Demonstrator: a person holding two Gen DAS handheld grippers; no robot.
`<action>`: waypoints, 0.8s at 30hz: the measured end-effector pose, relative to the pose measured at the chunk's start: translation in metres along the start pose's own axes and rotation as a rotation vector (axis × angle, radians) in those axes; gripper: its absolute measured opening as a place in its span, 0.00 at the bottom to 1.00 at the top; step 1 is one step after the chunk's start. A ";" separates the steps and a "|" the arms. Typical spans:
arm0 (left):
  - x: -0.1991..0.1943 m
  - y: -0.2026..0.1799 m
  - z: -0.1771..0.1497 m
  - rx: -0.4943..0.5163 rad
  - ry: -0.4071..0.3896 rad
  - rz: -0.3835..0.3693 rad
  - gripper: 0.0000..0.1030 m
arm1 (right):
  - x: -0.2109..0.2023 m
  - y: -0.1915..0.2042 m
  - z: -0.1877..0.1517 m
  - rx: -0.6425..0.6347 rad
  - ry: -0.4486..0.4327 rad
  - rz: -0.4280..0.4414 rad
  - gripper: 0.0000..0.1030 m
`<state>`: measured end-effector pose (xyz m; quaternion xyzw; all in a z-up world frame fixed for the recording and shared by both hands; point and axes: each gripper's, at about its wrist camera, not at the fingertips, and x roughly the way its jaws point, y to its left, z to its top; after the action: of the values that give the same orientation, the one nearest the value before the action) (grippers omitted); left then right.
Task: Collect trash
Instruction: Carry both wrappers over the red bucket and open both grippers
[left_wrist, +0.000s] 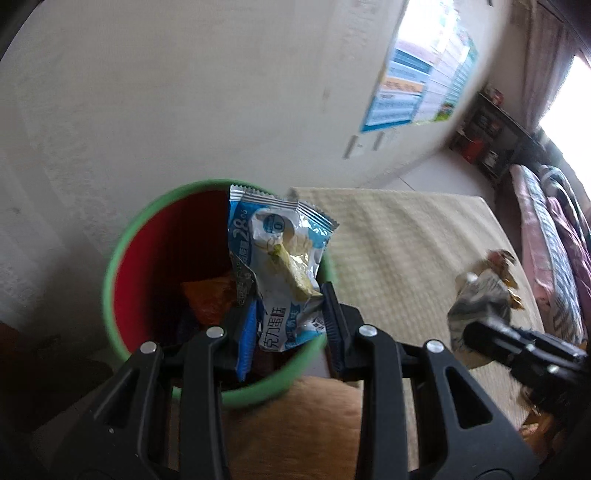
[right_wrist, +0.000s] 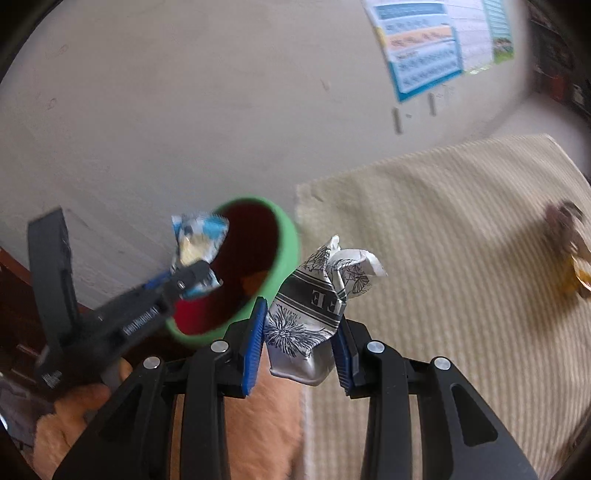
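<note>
L gripper (left_wrist: 288, 325) clamped on a crumpled blue-and-white snack wrapper (left_wrist: 284, 258), held over the mouth of the green-rimmed, red-lined bin (left_wrist: 122, 258) at 12 o'clock from the jaws (orange scrap (left_wrist: 210, 299) already at the bottom). R gripper (right_wrist: 301, 345) pinching a silver packet w/ black floral print (right_wrist: 314, 314), bin at 11 o'clock from it, just beside. More litter (right_wrist: 570, 251) on the beige mat (right_wrist: 443, 221) at 2 o'clock, blurred, well apart from both tools.

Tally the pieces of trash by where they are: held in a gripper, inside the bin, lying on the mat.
Held in a gripper: 2, blue wrapper and silver wrapper
Inside the bin: 1 visible, orange wrapper
On the mat: 1, brown wrapper
Total: 4
</note>
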<state>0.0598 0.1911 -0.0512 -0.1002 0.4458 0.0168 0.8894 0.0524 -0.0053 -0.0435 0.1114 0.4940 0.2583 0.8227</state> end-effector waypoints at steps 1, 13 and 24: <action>0.000 0.009 0.001 -0.018 0.000 0.009 0.29 | 0.006 0.006 0.004 -0.009 0.005 0.008 0.32; 0.007 0.070 -0.005 -0.154 0.020 0.076 0.29 | 0.068 0.059 0.030 -0.062 0.080 0.128 0.34; 0.012 0.074 -0.009 -0.196 0.018 0.103 0.57 | 0.032 0.003 0.018 -0.020 -0.050 0.006 0.50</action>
<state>0.0508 0.2611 -0.0781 -0.1639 0.4546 0.1051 0.8692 0.0791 0.0159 -0.0570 0.1109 0.4705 0.2629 0.8350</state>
